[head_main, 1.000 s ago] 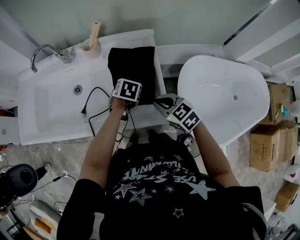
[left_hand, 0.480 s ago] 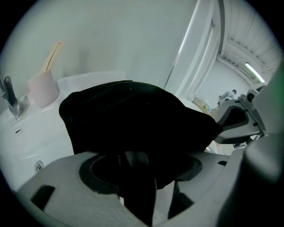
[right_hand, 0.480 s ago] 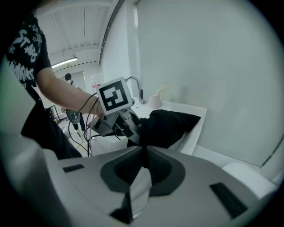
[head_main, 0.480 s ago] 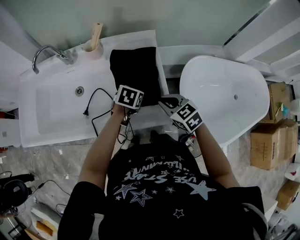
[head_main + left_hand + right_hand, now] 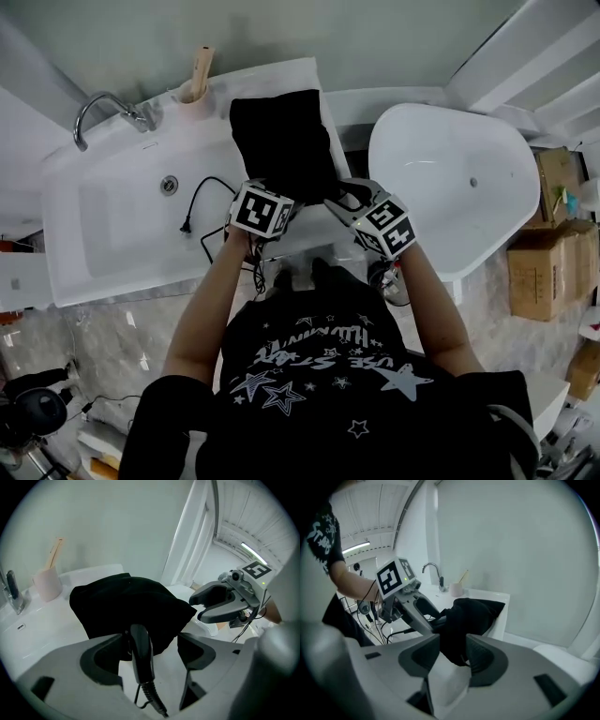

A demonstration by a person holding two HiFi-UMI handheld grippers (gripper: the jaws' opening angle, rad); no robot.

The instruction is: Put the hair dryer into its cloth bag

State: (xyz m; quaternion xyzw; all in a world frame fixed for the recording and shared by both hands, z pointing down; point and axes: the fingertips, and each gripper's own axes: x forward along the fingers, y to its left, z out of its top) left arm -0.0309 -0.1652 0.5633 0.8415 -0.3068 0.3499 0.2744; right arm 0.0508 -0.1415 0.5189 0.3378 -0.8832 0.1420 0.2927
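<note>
Both jaws just opened: left gripper [image 5: 151,654] loose around the hair dryer [image 5: 140,651] handle, right gripper [image 5: 452,656] apart at the cloth bag [image 5: 281,141] edge.

Clearance: the bag [image 5: 286,141] takes the full width of the ledge [image 5: 281,75] between the sink [image 5: 56,234] and the tub [image 5: 427,122]. Behind it there's only a bare strip, then the wall [image 5: 328,37].

The cup [image 5: 190,94] is near the bag's back left corner, with the faucet [image 5: 105,105] further left.

The basin is open left of the bag. Only the cord [image 5: 202,192] snakes through its right part.

The tub side is open. The slot between ledge and tub looks tight, hard to judge.

The near edge is crowded: left gripper [image 5: 152,641] and right gripper [image 5: 452,644] are near each other, and both have just been opening their jaws. The dryer handle [image 5: 140,656] stands between the left jaws, with room on its right. The bag edge sits between the right jaws.
</note>
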